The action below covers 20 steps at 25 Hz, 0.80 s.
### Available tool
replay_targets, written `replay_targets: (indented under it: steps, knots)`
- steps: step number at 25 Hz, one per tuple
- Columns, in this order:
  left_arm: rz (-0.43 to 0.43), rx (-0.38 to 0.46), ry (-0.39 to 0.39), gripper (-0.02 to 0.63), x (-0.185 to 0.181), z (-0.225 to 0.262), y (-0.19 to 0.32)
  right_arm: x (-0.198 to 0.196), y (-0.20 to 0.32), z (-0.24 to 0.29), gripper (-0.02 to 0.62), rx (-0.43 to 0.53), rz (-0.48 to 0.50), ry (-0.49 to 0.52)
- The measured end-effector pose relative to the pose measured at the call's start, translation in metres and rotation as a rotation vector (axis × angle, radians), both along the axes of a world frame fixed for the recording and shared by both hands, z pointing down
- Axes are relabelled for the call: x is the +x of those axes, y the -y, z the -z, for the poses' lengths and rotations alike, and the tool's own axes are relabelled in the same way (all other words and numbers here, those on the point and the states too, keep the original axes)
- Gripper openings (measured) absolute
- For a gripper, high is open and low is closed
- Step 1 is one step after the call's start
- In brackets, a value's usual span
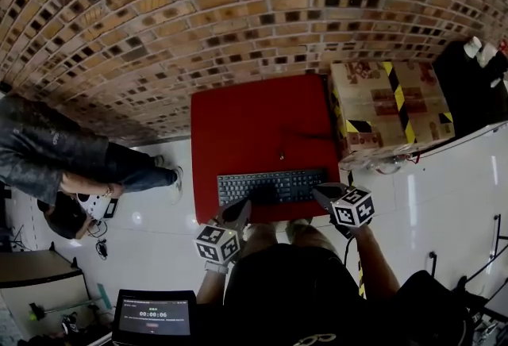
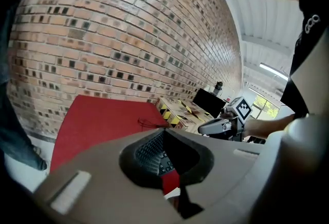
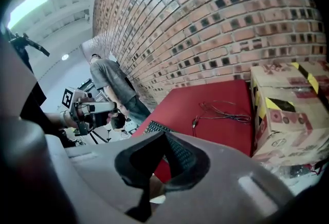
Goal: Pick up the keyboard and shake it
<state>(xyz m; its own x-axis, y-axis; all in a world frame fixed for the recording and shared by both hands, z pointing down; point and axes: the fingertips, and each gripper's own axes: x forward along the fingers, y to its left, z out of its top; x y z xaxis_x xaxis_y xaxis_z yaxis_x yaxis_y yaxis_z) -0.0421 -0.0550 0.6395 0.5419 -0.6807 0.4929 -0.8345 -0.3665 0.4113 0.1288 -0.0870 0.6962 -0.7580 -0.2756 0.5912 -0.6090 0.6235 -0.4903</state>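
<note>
While both pairs of jaws are shut tight with nothing between them, the black keyboard [image 1: 274, 186] lies flat along the near edge of the red table [image 1: 254, 118]. The left gripper [image 1: 243, 205] slants down at the keyboard's near left corner. The right gripper [image 1: 320, 194] slants down at its right end. Whether either tip touches it cannot be told. A cardboard box [image 1: 389, 102] stands just beside the table's right edge.
</note>
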Motion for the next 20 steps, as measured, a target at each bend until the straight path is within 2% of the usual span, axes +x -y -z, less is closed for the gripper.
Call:
replay_targets:
  steps: [5,9,11,13,20]
  knots:
    - [-0.060,-0.028,0.013,0.017,-0.007,-0.020,0.009,-0.003,0.003,-0.017,-0.009,-0.040,-0.059,-0.040]
    - [-0.029,-0.080,0.012,0.017,-0.033,-0.044,0.010,0.006,-0.005,-0.038,-0.009,-0.081,-0.139,-0.079]
    - [-0.019,-0.122,0.012,0.050,-0.045,-0.060,0.007,0.014,-0.006,-0.046,-0.009,-0.108,-0.173,-0.085]
    - [-0.006,-0.170,0.013,0.082,-0.058,-0.079,0.005,0.023,-0.004,-0.056,0.089,-0.138,-0.194,-0.099]
    - [0.111,-0.322,0.022,0.212,-0.108,-0.151,-0.004,0.043,0.006,-0.107,0.265,-0.181,-0.152,-0.249]
